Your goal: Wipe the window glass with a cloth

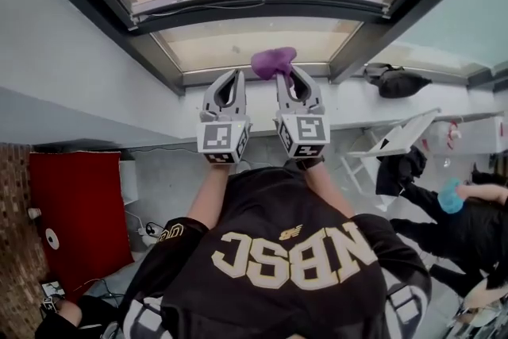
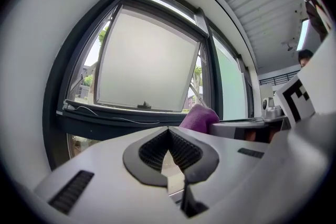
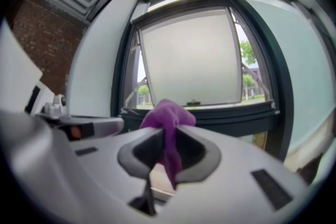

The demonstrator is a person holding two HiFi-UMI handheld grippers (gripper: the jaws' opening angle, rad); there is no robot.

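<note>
Holding both tools up side by side toward the window, w/ the purple cloth (image 1: 274,61) leading. The right gripper (image 3: 167,132) carries it at the very front so a bunched wad sticks out past the tips, prob. so that a soft face meets the window glass (image 1: 262,40), not hard plastic. Its fingers (image 3: 202,153) are pinched on the cloth's middle: wad above, a tail hanging down btwn them. The left gripper (image 2: 169,131) sits just beside it, empty. Its fingers (image 2: 149,152) are pressed together at the tips w/ nothing btwn and touching nothing, so it looks held close as a spare, not working. The glass is a frosted pane in a dark frame, tilted open, straight ahead in both gripper views. The cloth seems short of the pane, no contact visible. That fits a cloth heading for the glass or one coming off it; can't tell which.
</note>
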